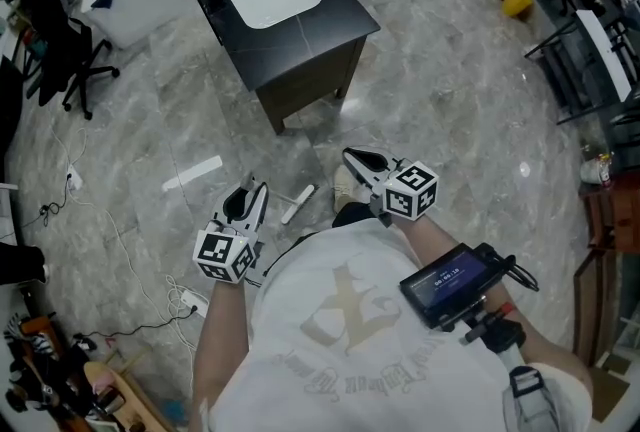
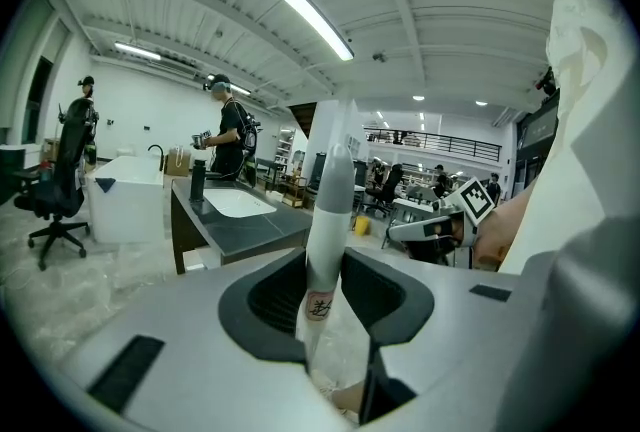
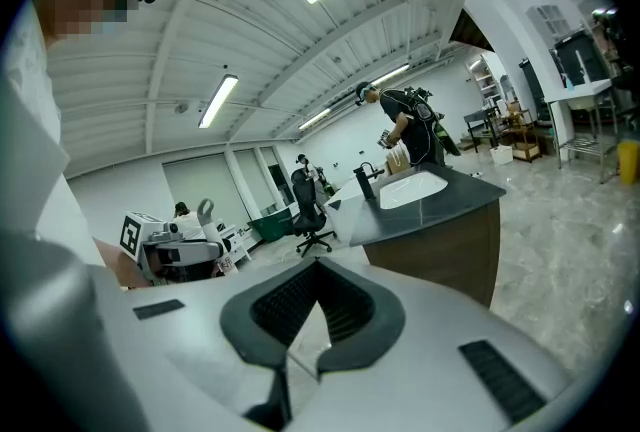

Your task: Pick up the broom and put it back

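Grey marbled floor, black sink cabinet standing on it, white strip, office chair, loose cables

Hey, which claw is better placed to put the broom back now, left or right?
Left. The left claw is clamped on the broom handle, which stands up between its jaws. The right claw is shut on nothing, so it would have to open and reach first.

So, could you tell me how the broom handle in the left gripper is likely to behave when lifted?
The broom handle looks like a straight, rigid tube, so it should probably stay stiff. Its smooth, round surface may slip or twist between the left gripper's fingers.
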### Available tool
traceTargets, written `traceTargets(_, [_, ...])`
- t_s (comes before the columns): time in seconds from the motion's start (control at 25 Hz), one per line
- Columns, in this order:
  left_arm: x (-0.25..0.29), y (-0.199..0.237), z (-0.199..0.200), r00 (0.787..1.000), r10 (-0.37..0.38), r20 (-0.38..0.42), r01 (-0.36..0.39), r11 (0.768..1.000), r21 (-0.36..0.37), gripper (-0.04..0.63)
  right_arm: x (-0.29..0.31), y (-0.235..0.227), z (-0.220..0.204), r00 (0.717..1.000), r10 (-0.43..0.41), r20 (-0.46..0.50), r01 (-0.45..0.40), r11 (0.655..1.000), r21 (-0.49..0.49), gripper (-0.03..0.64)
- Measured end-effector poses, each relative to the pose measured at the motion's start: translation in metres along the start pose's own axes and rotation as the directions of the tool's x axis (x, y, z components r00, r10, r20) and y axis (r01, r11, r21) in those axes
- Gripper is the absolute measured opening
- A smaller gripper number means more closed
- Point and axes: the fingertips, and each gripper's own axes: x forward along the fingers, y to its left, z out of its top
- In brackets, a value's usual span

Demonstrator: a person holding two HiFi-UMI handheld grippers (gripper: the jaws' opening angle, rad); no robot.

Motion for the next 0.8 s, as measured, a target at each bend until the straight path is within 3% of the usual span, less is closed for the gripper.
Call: traceTargets(0.8, [0.144,0.030,0.041,0.993,-0.076,-0.093,0.073,0.997,-0.032,0.115,0.049,-0.131,0.056,1.000,0.017,-0.007,-0.017,0.995,0.100,0.015])
